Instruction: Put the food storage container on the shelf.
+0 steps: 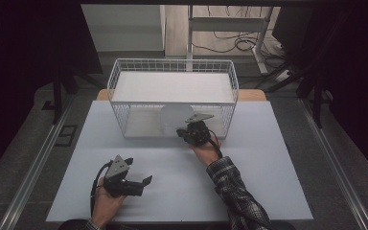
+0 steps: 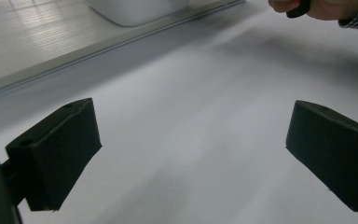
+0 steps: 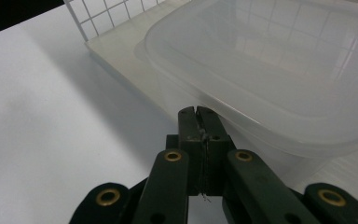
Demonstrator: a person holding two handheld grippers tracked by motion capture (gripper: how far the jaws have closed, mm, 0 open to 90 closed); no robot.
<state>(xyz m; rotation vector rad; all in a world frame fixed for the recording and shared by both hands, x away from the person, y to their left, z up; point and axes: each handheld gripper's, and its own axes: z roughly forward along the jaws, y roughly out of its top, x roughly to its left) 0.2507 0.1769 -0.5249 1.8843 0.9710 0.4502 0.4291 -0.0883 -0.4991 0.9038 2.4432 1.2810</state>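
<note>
Counter (image 1: 249, 191): one, white top, lower centre of the high view.

Basket (image 1: 120, 79): one, white wire, at the counter's far edge, centre of the high view, its near side open. A flat white board lies across its top.

Tub (image 1: 171, 119): one, translucent plastic, standing inside the basket at its open near side. In the right gripper view its rim (image 3: 261, 126) runs across the upper right of the frame, just beyond the jaw tips.

Left gripper (image 1: 139, 178): one, lower left of the high view, held low over the counter and well apart from the basket. Jaws wide open, nothing between them; in the left gripper view bare counter shows between the two black pads (image 2: 56, 158).

Right gripper (image 1: 188, 130): one, centre of the high view, at the basket's open side, just beside the tub. In the right gripper view (image 3: 197, 114) the jaws are pressed together, tips meeting, with nothing held; whether the tips touch the tub cannot be told.

Sleeve (image 1: 235, 191): one, plaid, on the right forearm.

Writing, brands, labels: none legible.
</note>
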